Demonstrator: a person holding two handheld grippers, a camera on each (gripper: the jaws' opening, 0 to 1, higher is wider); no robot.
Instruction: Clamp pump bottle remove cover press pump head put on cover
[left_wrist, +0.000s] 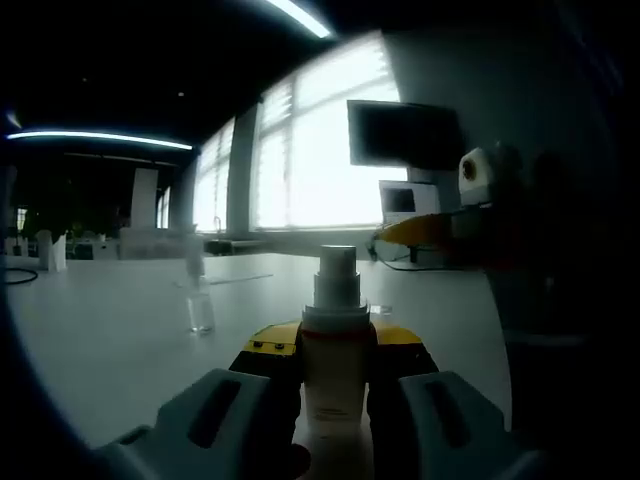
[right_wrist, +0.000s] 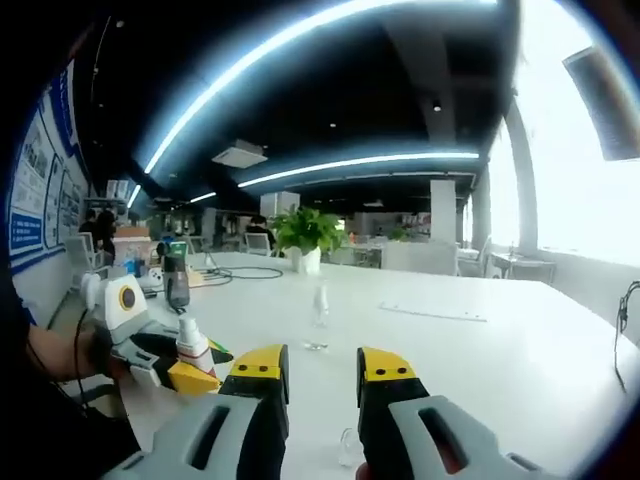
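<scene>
We found left gripper (left_wrist: 335, 400) clamping pump bottle (left_wrist: 333, 345) between 2 jaws; right gripper (right_wrist: 323, 385) open, empty. Advised squaring over pump head (left_wrist: 337, 268) before pressing.

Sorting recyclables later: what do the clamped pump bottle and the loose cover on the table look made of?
Pump bottle: seemingly opaque white plastic, matte, with a ribbed pale pump head; backlight dims it. Cover: clear, glossy plastic probably, since the table shows through it.
</scene>
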